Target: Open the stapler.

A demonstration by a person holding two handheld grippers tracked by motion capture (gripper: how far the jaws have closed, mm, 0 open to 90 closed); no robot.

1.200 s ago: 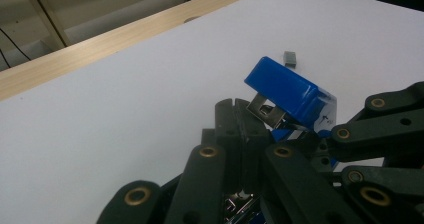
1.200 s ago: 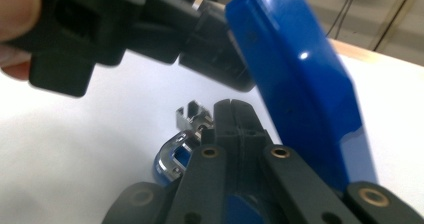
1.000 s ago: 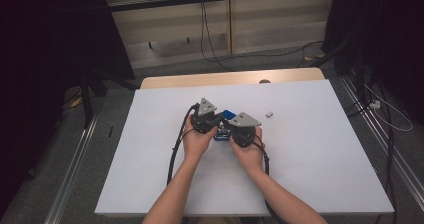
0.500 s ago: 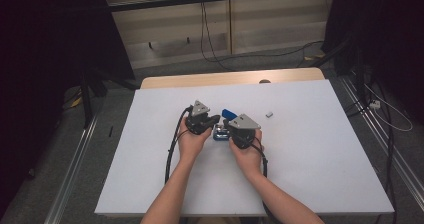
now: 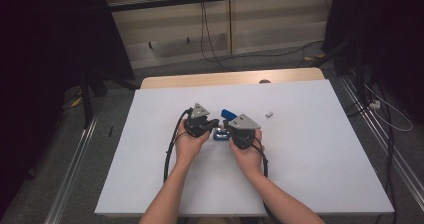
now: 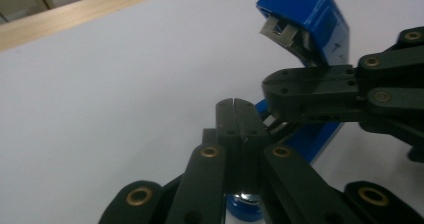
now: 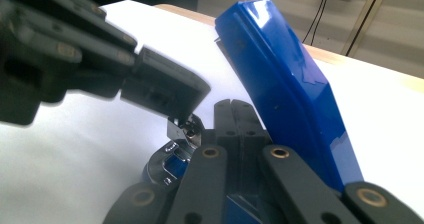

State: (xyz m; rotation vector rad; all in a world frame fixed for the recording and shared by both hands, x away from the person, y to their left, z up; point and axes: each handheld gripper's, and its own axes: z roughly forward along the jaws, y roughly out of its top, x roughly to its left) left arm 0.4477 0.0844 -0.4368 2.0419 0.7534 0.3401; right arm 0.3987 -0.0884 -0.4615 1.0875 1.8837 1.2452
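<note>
A blue stapler (image 5: 226,114) lies mid-table with its lid (image 7: 285,84) swung up and open above its base (image 6: 310,139). The two grippers meet over it from either side. My left gripper (image 6: 234,104) is shut with nothing between its jaws, its tips over the stapler's base; from above it is at the left gripper (image 5: 214,123). My right gripper (image 7: 235,106) is also shut and empty, beside the raised lid, close to the bare metal staple channel (image 7: 182,129). In the high view the right gripper (image 5: 226,127) points left at the stapler.
A small white piece (image 5: 269,114) lies on the white table sheet (image 5: 320,149) to the right of the stapler. A wooden strip (image 5: 230,78) runs along the far edge with a dark round spot (image 5: 264,81). Black cables trail from both grippers toward the person.
The left hand has drifted slightly toward the person and leftward. The right hand and the stapler have kept still.
</note>
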